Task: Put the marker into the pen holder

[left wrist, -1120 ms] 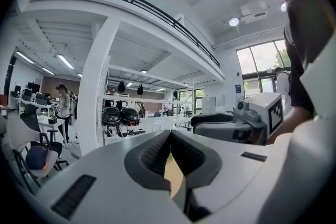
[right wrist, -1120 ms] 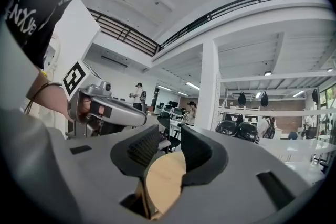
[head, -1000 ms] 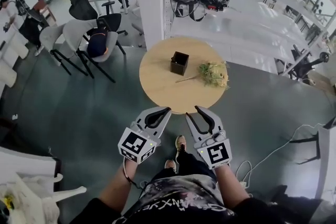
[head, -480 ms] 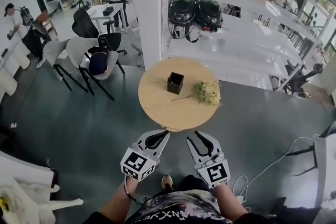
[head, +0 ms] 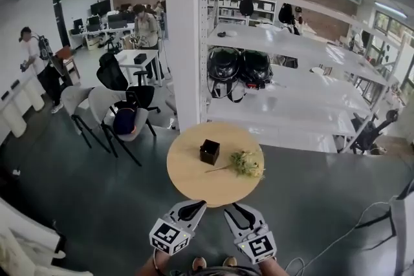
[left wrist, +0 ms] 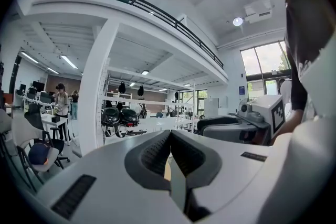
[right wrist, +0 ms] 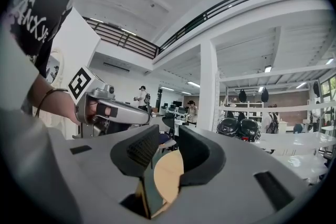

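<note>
A black square pen holder (head: 209,152) stands near the middle of a round wooden table (head: 187,178). No marker shows in any view. Both grippers hover side by side in front of the table's near edge, apart from it. In the head view my left gripper (head: 198,204) has its tips together, and the left gripper view shows its jaws (left wrist: 170,150) closed with nothing between them. My right gripper (head: 234,209) stands a little open and holds nothing; in the right gripper view a slice of the tabletop shows through its gap (right wrist: 167,150).
A bunch of yellow-green flowers (head: 246,163) with a thin stem lies on the table right of the holder. A white pillar (head: 184,35) and shelving with helmets (head: 240,68) stand behind. Office chairs (head: 116,110) are at the left. People stand far back left.
The head view has lifted and drawn back: the table looks smaller and farther, and more of the room shows. Both grippers sit lower in the frame. Their jaws look unchanged.
</note>
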